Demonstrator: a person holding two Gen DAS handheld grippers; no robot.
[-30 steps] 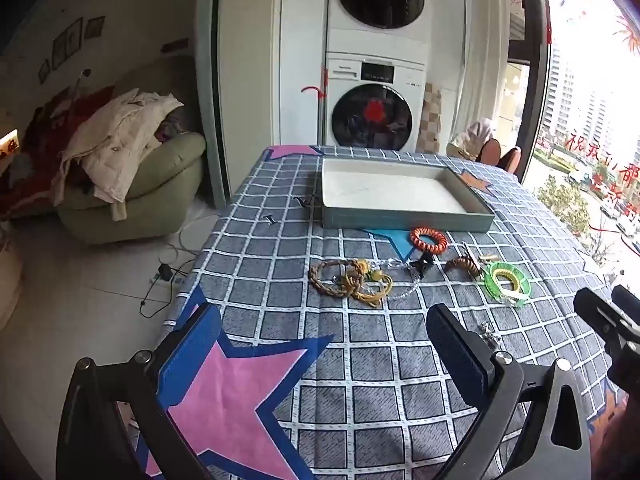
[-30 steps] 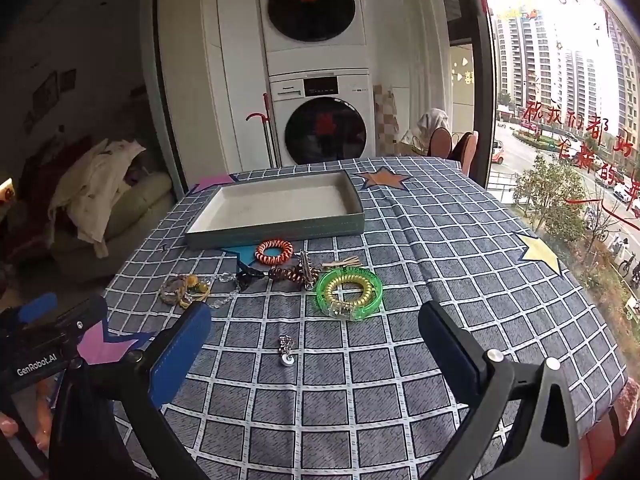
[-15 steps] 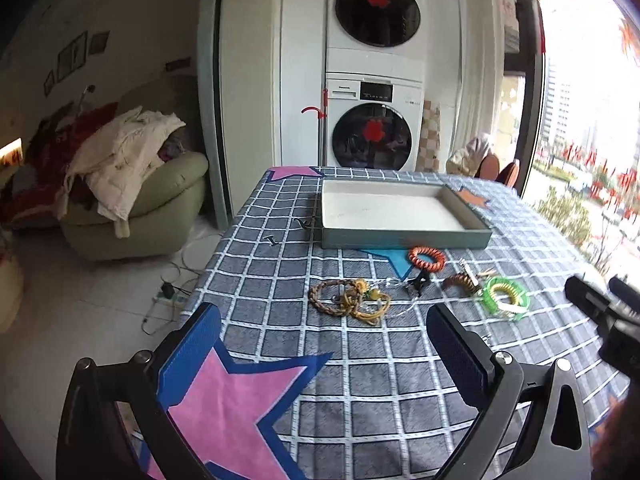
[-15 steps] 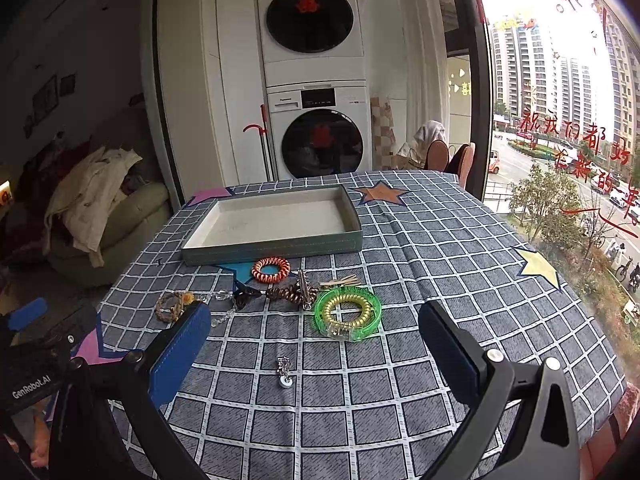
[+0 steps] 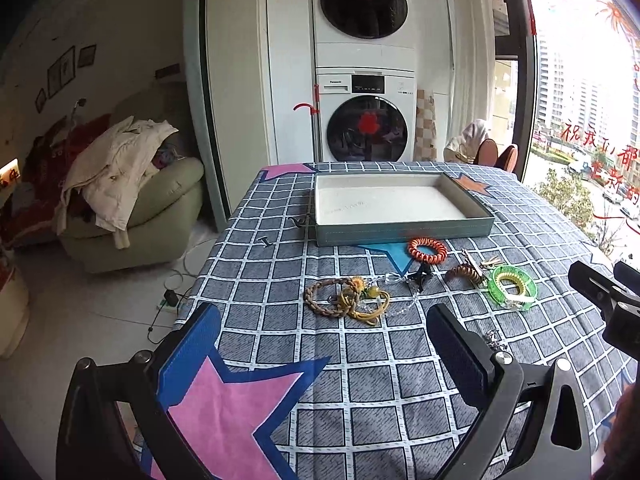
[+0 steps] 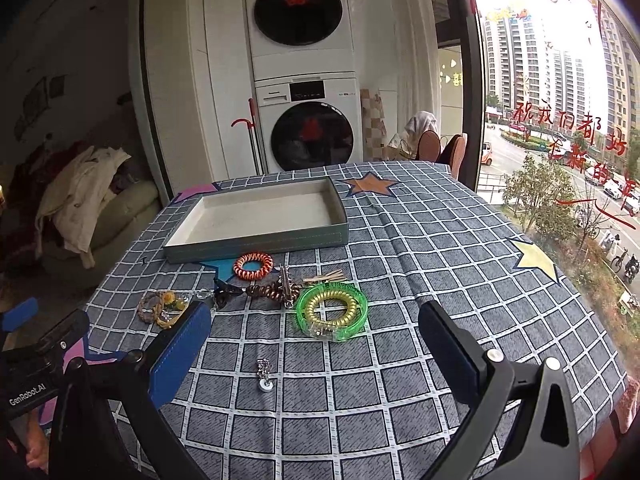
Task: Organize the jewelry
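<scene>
Both grippers had drawn back and risen; the right gripper (image 6: 316, 344), jaws apart and empty like the left gripper (image 5: 320, 344), sat nearer the green bracelet (image 6: 332, 311), lying just ahead.

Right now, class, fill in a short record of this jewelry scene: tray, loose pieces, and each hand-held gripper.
tray: empty, on the checked tablecloth
green bangle: on the cloth, a yellow coil band inside it
orange coil band: just in front of the tray
braided bracelets: a heap on the cloth
left hand-held gripper: open, empty
right hand-held gripper: open, empty
</scene>
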